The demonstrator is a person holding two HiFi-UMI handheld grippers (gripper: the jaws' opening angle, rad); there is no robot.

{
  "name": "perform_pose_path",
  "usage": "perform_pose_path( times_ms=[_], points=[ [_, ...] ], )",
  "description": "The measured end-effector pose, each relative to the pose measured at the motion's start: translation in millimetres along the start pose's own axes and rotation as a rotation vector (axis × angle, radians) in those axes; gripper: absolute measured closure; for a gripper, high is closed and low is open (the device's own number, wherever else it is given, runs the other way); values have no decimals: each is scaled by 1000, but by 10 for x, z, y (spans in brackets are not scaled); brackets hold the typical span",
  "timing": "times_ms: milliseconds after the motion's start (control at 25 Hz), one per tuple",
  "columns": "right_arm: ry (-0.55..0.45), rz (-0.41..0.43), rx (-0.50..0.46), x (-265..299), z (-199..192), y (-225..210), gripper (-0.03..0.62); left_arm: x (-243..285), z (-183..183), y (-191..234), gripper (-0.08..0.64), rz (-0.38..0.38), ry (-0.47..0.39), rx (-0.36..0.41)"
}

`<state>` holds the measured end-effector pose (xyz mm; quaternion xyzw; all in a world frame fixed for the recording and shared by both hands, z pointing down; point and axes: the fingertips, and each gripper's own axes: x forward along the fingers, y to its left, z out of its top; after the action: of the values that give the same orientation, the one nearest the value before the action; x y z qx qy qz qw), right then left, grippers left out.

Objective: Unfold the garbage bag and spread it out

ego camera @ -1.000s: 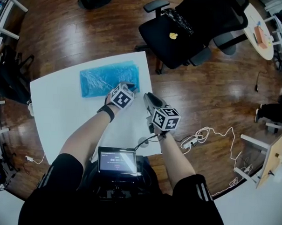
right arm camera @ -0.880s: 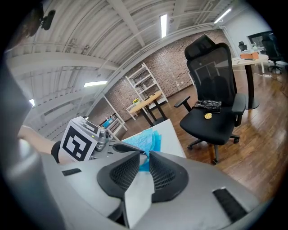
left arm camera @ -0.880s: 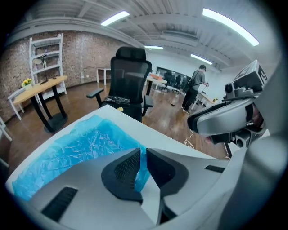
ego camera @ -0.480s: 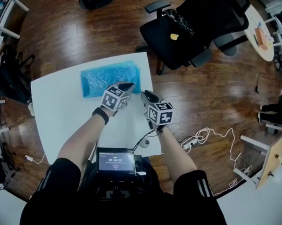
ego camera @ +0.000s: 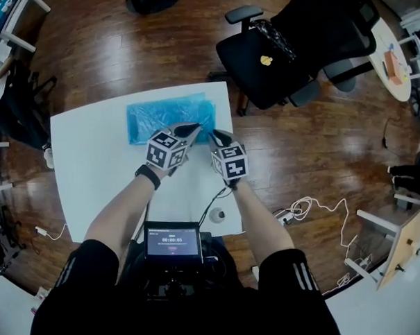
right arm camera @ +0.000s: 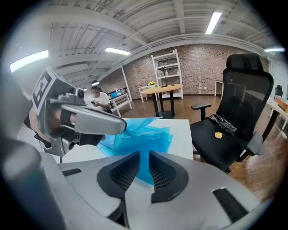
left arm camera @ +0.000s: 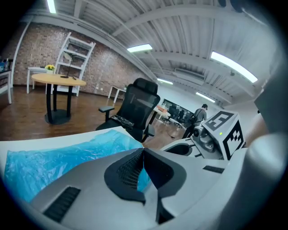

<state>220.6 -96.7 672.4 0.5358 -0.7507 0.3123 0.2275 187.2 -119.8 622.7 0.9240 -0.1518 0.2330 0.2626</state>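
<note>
Head view: folded blue garbage bag [ego camera: 167, 116] lies at the far edge of my white table [ego camera: 85, 172], its near corner pinched by my left gripper [ego camera: 189, 128], whose jaws have just been closing; my right gripper [ego camera: 217, 136] has jaws slightly parted, bag film between, possibly untouched.

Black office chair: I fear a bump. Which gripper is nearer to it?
Right. The right gripper is at the chair-side corner of the garbage bag; the left gripper is beside it, farther from the black office chair.
</note>
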Motion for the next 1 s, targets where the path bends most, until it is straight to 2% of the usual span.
perform_pose_path(
  times_ms=[280,520,1000],
  points=[
    [73,-32,-80,187,18,39,515,-163,121,17,555,-6,-60,-4],
    [166,-59,-80,325,-194,-12,514,-266,149,64,557,1,-87,-11],
    [197,-74,-183,370,-234,-13,488,-540,258,182,557,43,-162,-24]
  ],
)
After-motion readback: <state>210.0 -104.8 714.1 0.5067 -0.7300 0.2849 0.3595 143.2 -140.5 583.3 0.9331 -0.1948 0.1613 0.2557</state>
